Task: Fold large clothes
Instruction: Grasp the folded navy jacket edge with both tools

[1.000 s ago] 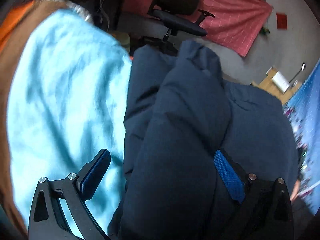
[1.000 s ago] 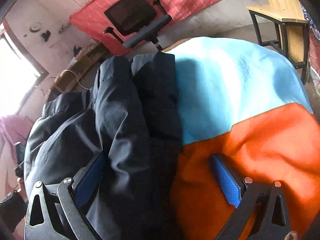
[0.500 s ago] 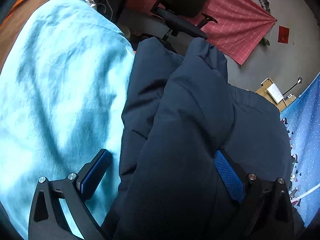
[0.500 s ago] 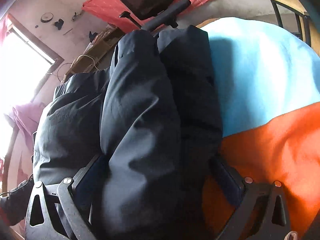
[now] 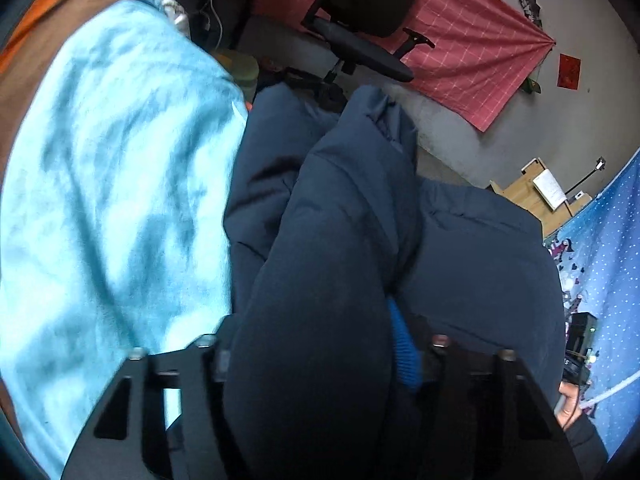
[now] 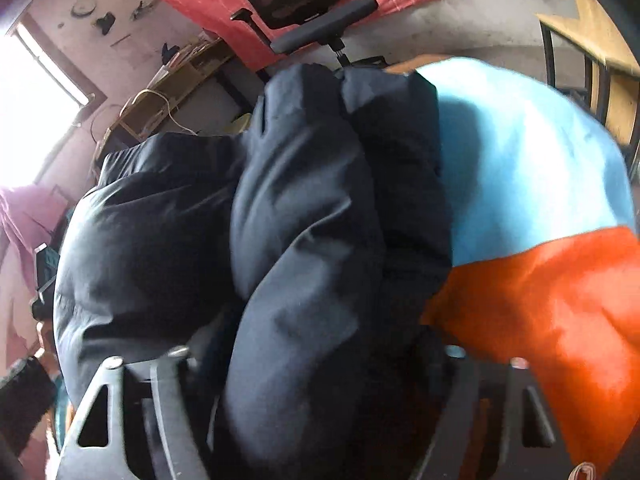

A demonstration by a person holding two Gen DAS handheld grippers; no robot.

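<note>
Both grippers are clamped tight on a thick fold of the navy jacket: the left gripper [image 5: 316, 356] and the right gripper [image 6: 320, 352]. The jacket [image 5: 472, 256] lies on a blue cloth [image 5: 112, 208], with a chair [image 5: 360, 28] at twelve o'clock.

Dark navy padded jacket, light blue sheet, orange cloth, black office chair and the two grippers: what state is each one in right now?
Dark navy padded jacket: bunched into a thick fold, pinched at both grippers.
Left gripper: shut on the jacket fold.
Right gripper: shut on the jacket fold.
Light blue sheet: spread flat under the jacket, wrinkled.
Orange cloth: spread flat beside the blue sheet.
Black office chair: unoccupied.
</note>
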